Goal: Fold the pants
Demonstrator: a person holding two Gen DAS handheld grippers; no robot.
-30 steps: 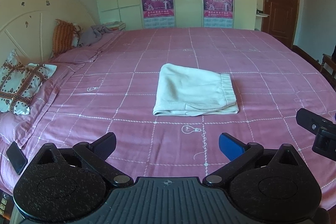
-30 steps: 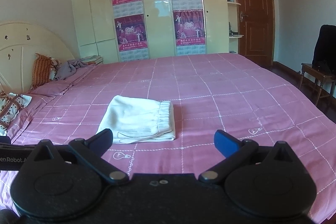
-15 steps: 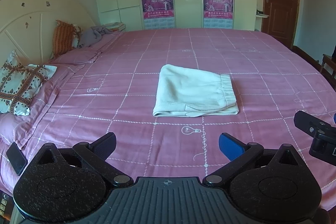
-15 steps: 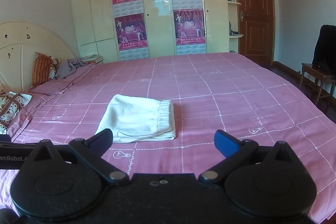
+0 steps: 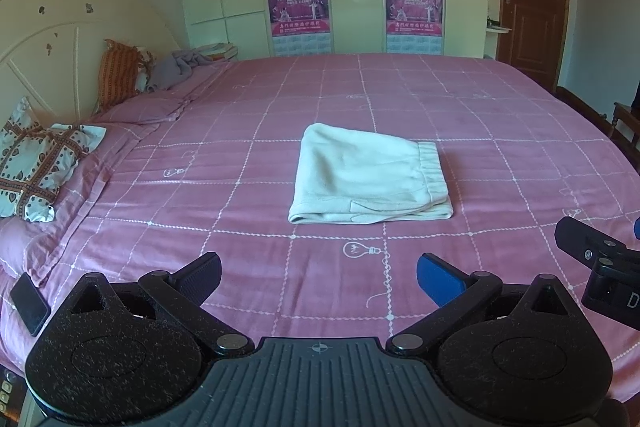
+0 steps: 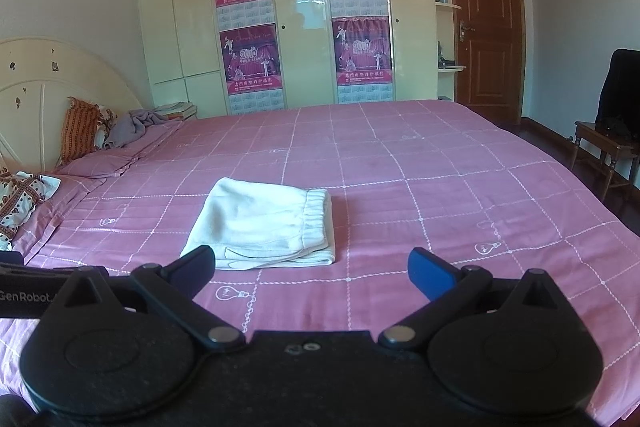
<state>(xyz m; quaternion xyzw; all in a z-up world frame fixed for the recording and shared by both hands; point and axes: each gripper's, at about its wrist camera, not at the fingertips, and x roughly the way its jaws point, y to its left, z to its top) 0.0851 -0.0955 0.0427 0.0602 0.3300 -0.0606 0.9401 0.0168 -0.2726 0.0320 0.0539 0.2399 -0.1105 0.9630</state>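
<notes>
The white pants (image 5: 370, 175) lie folded into a flat rectangle in the middle of the pink bed (image 5: 500, 155), waistband at the right side. They also show in the right wrist view (image 6: 264, 223). My left gripper (image 5: 318, 277) is open and empty, held back over the bed's near edge, well short of the pants. My right gripper (image 6: 310, 269) is open and empty too, just short of the pants' near edge. Part of the right gripper shows at the right of the left wrist view (image 5: 600, 267).
Pillows (image 5: 40, 167) and a crumpled grey cloth (image 5: 180, 67) lie by the headboard at the left. A black phone (image 5: 30, 303) lies at the bed's near left edge. A wardrobe (image 6: 304, 15) stands behind the bed, a door (image 6: 488, 39) and a chair (image 6: 612, 139) at the right.
Almost nothing has changed. The right gripper's body has drifted slightly leftward in the left wrist view. The pants lie as before and both grippers stay open.
</notes>
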